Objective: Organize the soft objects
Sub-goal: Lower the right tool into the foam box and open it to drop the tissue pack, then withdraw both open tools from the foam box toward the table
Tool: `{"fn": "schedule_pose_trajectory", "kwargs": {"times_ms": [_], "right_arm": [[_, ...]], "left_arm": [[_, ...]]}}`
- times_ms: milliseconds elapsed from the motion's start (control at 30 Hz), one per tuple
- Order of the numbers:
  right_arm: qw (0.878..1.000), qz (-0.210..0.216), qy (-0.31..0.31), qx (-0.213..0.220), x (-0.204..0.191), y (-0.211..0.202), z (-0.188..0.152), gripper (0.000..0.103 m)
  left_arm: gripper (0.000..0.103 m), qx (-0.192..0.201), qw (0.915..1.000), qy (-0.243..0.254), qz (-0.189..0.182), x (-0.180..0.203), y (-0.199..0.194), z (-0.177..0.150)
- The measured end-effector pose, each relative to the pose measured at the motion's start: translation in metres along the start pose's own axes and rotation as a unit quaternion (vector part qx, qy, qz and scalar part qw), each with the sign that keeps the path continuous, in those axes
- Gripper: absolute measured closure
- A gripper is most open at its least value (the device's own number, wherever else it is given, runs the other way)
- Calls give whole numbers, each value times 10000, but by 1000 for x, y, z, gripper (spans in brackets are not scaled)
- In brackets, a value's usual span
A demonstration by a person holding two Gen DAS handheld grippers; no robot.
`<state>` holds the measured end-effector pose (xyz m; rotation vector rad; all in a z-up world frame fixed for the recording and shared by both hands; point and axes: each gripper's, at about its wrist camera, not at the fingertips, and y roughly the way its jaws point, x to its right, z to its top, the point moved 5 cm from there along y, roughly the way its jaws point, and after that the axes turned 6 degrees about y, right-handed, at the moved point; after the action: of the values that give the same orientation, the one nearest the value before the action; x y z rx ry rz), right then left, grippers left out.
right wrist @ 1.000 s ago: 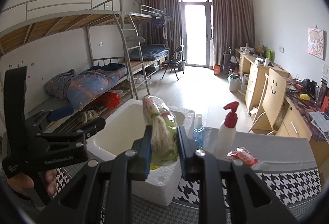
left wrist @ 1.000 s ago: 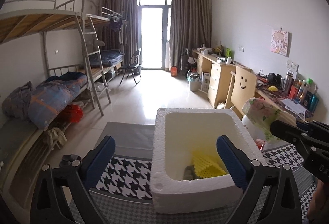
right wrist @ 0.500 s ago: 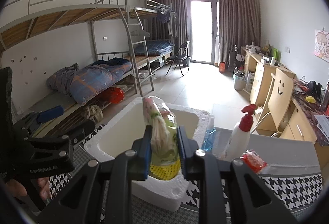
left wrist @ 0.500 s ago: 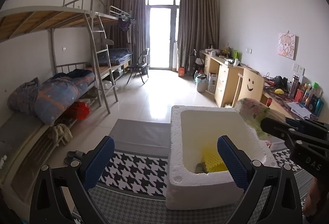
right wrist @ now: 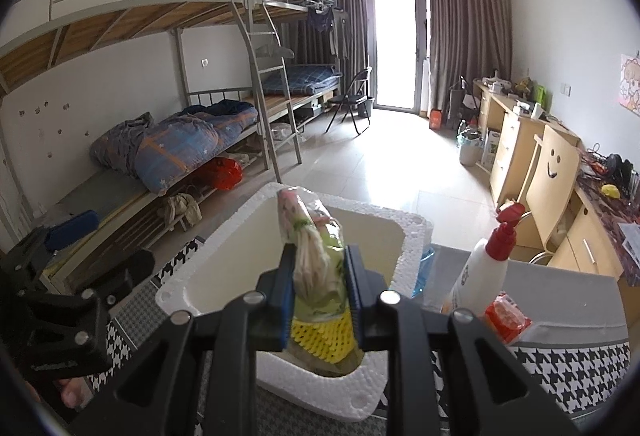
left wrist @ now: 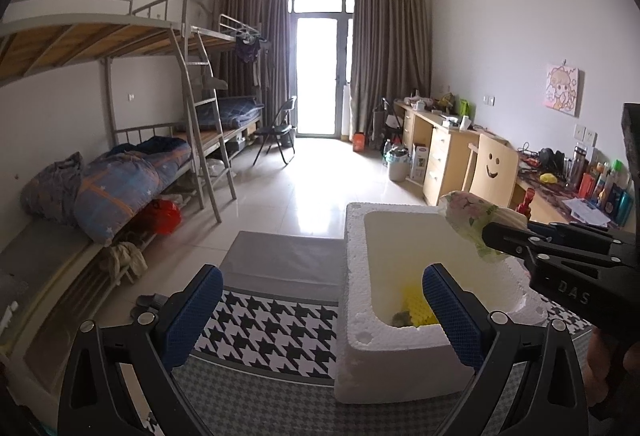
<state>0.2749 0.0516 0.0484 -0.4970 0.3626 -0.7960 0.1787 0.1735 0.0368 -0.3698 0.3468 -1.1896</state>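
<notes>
Right wrist view: a floral soft packet, clamped between the right gripper's fingers, hangs above the white foam box, where a yellow mesh sleeve already lies. The left gripper, fingers wide apart and empty, waits at the box's near edge. Judged mid-placement; next, lower and release inside, clear of the spray bottle at right.

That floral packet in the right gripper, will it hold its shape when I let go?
Probably not: the floral packet bulges and creases between the right gripper pads, so it looks soft and light. Expect it to slump into the foam box.
</notes>
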Motion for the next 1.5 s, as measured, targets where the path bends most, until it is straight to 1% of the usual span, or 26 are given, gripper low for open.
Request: {"fn": "schedule_pose_trajectory", "kwargs": {"times_ms": [167, 233, 267, 300, 367, 733, 767, 800, 833, 1000, 1267, 1500], "right_arm": [[9999, 47, 41, -109, -4, 8, -1, 76], [9999, 49, 43, -142, -4, 10, -1, 71], [9999, 41, 68, -146, -3, 11, -1, 62], [9998, 69, 107, -131, -2, 10, -1, 46], [9998, 130, 131, -62, -1, 7, -1, 32], [9998, 145, 108, 9, -1, -5, -3, 30], [9998, 126, 110, 54, -1, -9, -2, 27], [9998, 124, 101, 80, -1, -9, -2, 21], [9998, 127, 81, 112, -2, -12, -2, 18], [9996, 128, 71, 251, -2, -23, -2, 12], [9993, 128, 103, 335, 2, -33, -5, 11], [9990, 129, 124, 421, 6, -45, -7, 11]], "left_arm": [[3, -11, 10000, -18, -11, -2, 0, -1], [3, -20, 10000, -54, -55, -2, -1, -2], [3, -33, 9999, -84, -93, -4, -1, -2], [3, -40, 9999, -106, -102, -5, -1, -3], [3, -32, 9999, -109, -69, -6, -1, -2], [3, -9, 10000, -1, -3, -6, -6, 3], [3, -7, 10000, -2, -5, -6, -6, 4], [3, 5, 10000, -10, -17, -7, -7, 5], [3, 19, 10000, -7, -18, -5, -7, 5], [3, 62, 10000, 1, 2, 0, -13, 7], [3, 130, 9999, 78, 11, 7, -21, 9], [3, 177, 9997, 131, -64, 14, -29, 8]]}}
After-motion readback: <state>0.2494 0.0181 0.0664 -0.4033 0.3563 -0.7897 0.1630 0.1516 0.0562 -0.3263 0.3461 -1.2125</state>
